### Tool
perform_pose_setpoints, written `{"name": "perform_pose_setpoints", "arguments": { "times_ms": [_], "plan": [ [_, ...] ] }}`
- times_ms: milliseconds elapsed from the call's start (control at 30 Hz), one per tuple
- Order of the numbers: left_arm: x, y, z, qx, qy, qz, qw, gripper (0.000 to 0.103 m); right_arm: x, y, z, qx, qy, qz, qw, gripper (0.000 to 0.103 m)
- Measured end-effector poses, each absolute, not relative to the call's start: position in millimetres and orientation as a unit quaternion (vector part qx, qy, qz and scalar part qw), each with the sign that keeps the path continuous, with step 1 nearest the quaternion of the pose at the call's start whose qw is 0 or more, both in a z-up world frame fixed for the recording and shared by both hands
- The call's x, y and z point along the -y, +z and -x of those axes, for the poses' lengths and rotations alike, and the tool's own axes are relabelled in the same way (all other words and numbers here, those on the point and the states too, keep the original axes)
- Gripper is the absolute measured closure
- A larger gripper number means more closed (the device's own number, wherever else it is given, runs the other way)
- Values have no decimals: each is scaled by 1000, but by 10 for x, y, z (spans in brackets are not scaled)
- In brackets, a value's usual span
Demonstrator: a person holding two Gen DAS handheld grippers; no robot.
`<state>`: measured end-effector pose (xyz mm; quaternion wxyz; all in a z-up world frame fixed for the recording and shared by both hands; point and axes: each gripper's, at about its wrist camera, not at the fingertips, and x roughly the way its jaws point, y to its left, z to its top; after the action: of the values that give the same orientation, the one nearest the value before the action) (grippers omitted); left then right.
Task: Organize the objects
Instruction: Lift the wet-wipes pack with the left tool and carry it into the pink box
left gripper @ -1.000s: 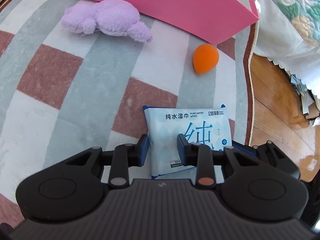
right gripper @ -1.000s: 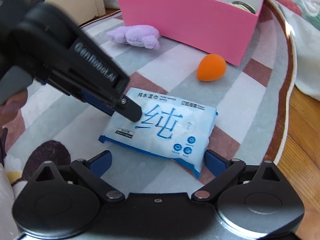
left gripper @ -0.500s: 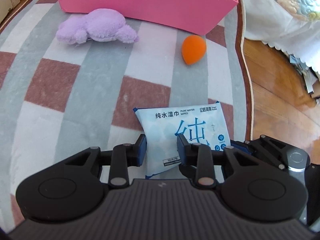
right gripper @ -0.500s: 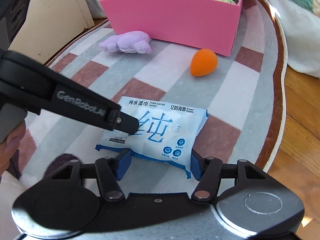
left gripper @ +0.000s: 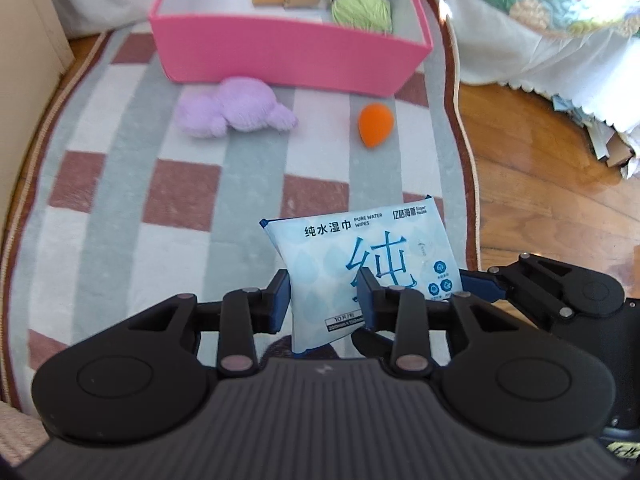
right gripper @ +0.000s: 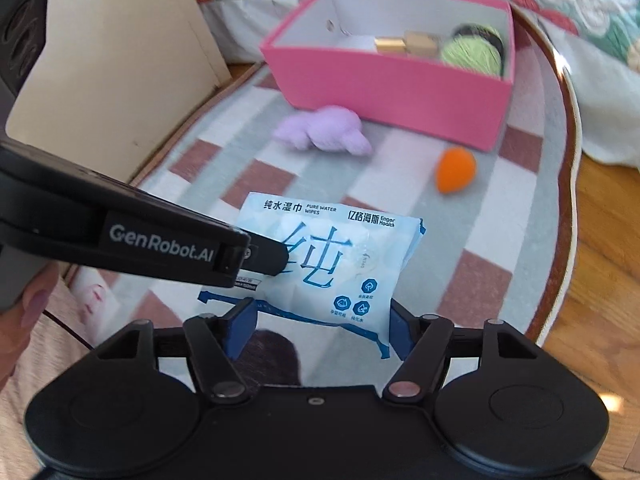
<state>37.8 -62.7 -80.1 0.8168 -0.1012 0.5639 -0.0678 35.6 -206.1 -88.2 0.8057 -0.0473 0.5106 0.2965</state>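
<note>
Both jaws holding wipes pack [left gripper: 360, 264], left gripper [left gripper: 322, 300], right gripper [right gripper: 320, 330], thumb [right gripper: 34, 300] only in right view

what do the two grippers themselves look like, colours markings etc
Both are matte black plastic. The left gripper has a ribbed top, two round discs, linkage bars with silver and copper-coloured pivot pins, and blue-padded fingers. The right gripper has the same build: smooth discs, metal pins, blue fingers. White "GenRobot.AI" lettering runs along the left gripper's side. No cables or sleeves are visible.
</note>
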Motion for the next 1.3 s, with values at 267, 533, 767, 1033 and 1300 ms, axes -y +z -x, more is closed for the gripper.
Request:
{"name": "perform_pose_setpoints", "arguments": {
  "times_ms": [267,533,767,1033,1300],
  "plan": [
    [528,-251,-277,-513,-56,49,855,66,1868,-427,-383,-480,317,39,817,29],
    [599,167,-279,-467,-48,12,883,65,1844,-88,-428,-440,311,29,842,29],
    [517,386,-458,-441,-46,23,896,64,1784,164,-640,-423,314,50,849,29],
    [384,584,-837,-407,-25,26,913,64,1624,408,-1099,-400,329,71,853,29],
    [102,442,-1368,-413,15,37,910,64,1390,320,-1732,-422,346,67,836,41]
  ]
}}
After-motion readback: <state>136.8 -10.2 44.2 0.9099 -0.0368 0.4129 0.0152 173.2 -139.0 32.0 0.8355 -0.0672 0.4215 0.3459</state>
